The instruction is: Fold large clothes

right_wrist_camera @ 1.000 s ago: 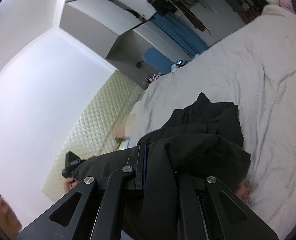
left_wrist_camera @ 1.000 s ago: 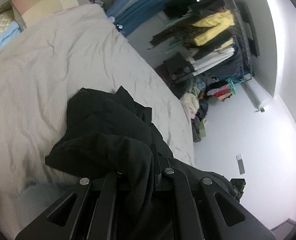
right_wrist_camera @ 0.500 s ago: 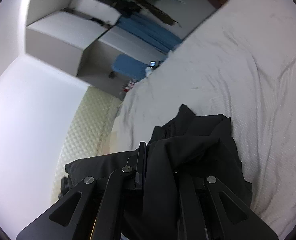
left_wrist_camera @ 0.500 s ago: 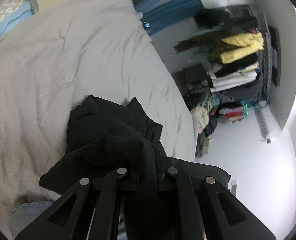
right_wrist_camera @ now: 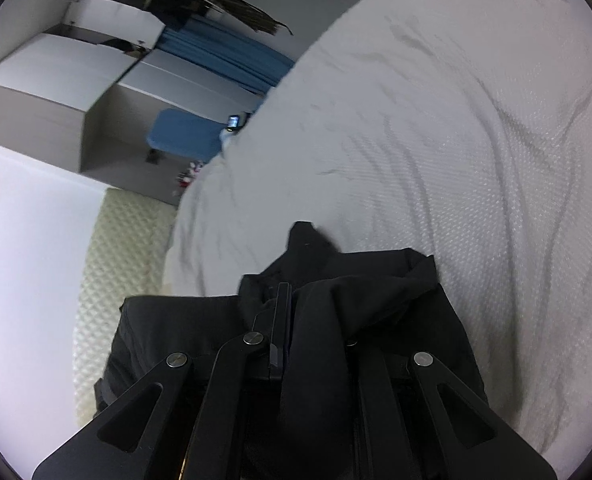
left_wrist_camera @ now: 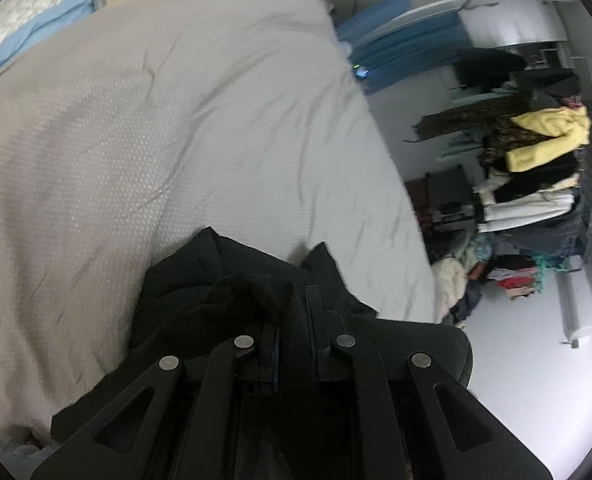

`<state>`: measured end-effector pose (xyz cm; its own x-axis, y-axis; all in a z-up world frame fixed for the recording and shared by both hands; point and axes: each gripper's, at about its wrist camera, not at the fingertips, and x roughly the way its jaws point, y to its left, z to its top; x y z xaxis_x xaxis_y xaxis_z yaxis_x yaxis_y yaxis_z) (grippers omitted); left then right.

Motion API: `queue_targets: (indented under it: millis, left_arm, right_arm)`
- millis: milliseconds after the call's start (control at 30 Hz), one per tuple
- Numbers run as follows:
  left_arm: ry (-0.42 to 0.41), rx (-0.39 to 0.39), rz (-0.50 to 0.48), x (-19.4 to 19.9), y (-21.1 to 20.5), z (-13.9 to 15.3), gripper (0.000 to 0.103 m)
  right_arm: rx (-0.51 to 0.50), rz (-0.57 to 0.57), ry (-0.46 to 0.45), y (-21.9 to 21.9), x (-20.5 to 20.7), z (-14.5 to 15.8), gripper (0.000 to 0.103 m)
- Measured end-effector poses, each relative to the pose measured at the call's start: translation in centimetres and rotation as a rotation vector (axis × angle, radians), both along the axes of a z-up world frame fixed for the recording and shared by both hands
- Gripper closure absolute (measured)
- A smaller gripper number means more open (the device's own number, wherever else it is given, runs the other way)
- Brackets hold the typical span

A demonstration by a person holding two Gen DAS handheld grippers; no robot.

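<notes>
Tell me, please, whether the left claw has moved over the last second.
Yes. The left claw, shut on the black garment, has swung: the clothes rack slid from top centre to the right edge, and more grey bedspread fills the view.

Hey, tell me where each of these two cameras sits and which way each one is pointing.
Left wrist: on the left gripper, looking along its fingers over the black garment and grey bed toward a clothes rack.
Right wrist: on the right gripper, facing across the bed toward a blue curtain.
Shared: garment, bed, curtain.
</notes>
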<state>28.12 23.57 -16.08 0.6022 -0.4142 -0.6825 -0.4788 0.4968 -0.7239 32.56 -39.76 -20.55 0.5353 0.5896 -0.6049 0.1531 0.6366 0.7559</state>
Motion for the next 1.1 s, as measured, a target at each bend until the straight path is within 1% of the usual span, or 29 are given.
queue_targets:
  millis: [67, 167, 233, 367, 400, 500, 600, 700, 767, 800, 833, 867, 900, 933, 967, 1000, 1067, 1100]
  left_arm:
    - [0.026, -0.009, 0.001, 1.5, -0.2, -1.7, 0.091]
    - [0.055, 0.005, -0.007, 3.2, -0.8, -3.4, 0.091]
    - [0.067, 0.023, -0.012, 4.1, -1.3, -4.0, 0.091]
    - [0.098, 0.082, -0.037, 6.0, -2.4, -4.8, 0.091]
    - [0.104, 0.087, -0.041, 6.3, -2.6, -4.9, 0.091]
    - [0.131, 0.112, -0.054, 6.8, -3.2, -4.5, 0.091]
    - [0.14, 0.123, -0.079, 6.7, -3.1, -3.5, 0.091]
    - [0.109, 0.105, -0.09, 5.5, -2.3, -1.9, 0.091]
    - [0.077, 0.089, -0.122, 4.5, -1.7, -0.7, 0.09]
    - [0.072, 0.095, -0.131, 4.1, -1.5, -0.1, 0.089]
    - [0.065, 0.106, -0.146, 3.5, -1.2, 0.7, 0.088]
    - [0.052, 0.122, -0.164, 3.0, -1.1, 1.8, 0.084]
    - [0.028, 0.15, -0.182, 2.3, -1.0, 3.0, 0.076]
    - [0.014, 0.176, -0.189, 1.9, -0.9, 3.8, 0.069]
    - [-0.021, 0.247, -0.195, 1.1, -1.0, 5.4, 0.053]
    - [-0.042, 0.291, -0.197, 0.6, -1.1, 6.4, 0.034]
    - [-0.098, 0.484, -0.199, -0.9, -1.9, 9.4, 0.02]
    - [-0.135, 0.57, -0.198, -1.7, -2.4, 10.7, 0.02]
  right_arm:
    - [-0.01, -0.005, 0.022, 0.2, 0.9, -1.0, 0.096]
    - [-0.021, -0.011, 0.045, 0.4, 2.2, -2.5, 0.096]
    - [-0.025, -0.02, 0.066, 0.5, 3.0, -3.8, 0.096]
    - [-0.016, -0.035, 0.103, 0.4, 3.7, -6.1, 0.097]
    - [-0.007, -0.041, 0.117, 0.4, 3.8, -6.8, 0.097]
    - [0.017, -0.039, 0.136, 0.0, 3.8, -7.7, 0.097]
    - [0.054, -0.019, 0.144, -0.7, 3.3, -7.9, 0.096]
    - [0.073, 0.013, 0.141, -1.6, 2.3, -6.9, 0.095]
    - [0.054, 0.03, 0.127, -1.8, 1.7, -5.7, 0.089]
    - [0.035, 0.039, 0.11, -2.2, 1.1, -4.6, 0.087]
    - [0.028, 0.043, 0.097, -2.3, 0.8, -3.7, 0.081]
    - [0.016, 0.046, 0.082, -2.3, 0.4, -2.8, 0.074]
    - [-0.015, 0.048, 0.059, -2.6, -0.3, -1.4, 0.069]
    - [-0.048, 0.046, 0.042, -2.6, -0.6, -0.4, 0.055]
    - [-0.103, 0.039, 0.015, -2.6, -1.1, 1.0, 0.045]
    - [-0.163, 0.031, -0.016, -2.6, -1.7, 2.5, 0.042]
    - [-0.25, 0.018, -0.076, -2.2, -2.7, 4.9, 0.033]
    - [-0.297, 0.017, -0.115, -1.7, -3.3, 6.3, 0.03]
